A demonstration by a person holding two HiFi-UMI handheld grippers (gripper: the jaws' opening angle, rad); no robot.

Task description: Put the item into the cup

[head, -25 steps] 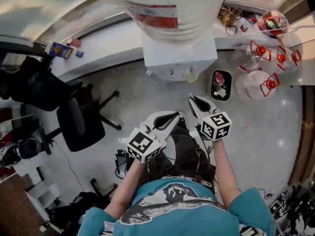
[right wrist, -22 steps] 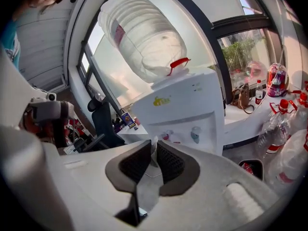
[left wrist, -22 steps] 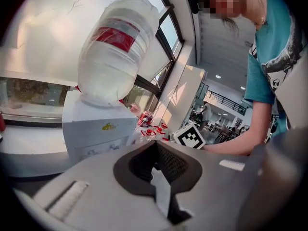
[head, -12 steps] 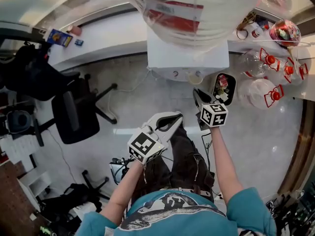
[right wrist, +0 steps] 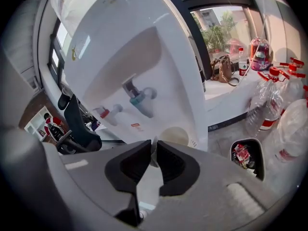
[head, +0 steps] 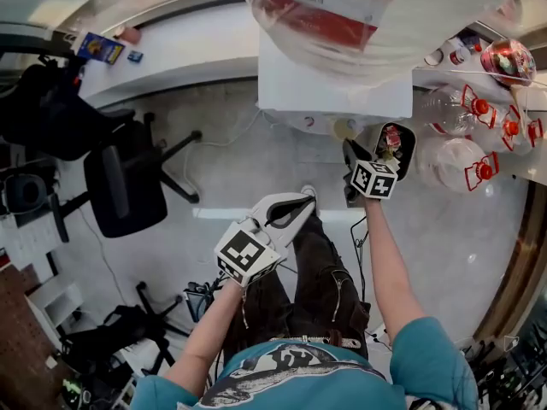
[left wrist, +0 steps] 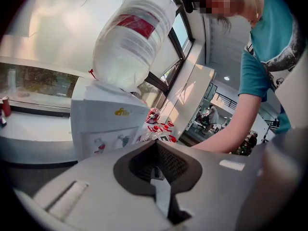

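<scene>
A cream cup (head: 344, 129) stands on the drip tray of a white water dispenser (head: 333, 88), below its taps. In the right gripper view the cup (right wrist: 174, 136) lies just beyond my right gripper (right wrist: 154, 144). That gripper is shut on a thin white item (right wrist: 153, 151), of which only an edge shows between the pads. From the head view, my right gripper (head: 349, 148) reaches out close to the cup. My left gripper (head: 306, 202) hangs back over my legs, shut and holding nothing. The left gripper (left wrist: 156, 146) looks toward the dispenser (left wrist: 103, 124) from a distance.
A black bin with rubbish (head: 395, 143) stands right of the dispenser, beside several large water bottles with red caps (head: 466, 165). A black office chair (head: 128, 190) sits at the left. A white ledge (head: 171, 49) runs along the windows. Red and blue taps (right wrist: 139, 97) hang above the cup.
My right gripper has moved forward toward the dispenser and the cup. The left gripper stays about where it was, still shut.
</scene>
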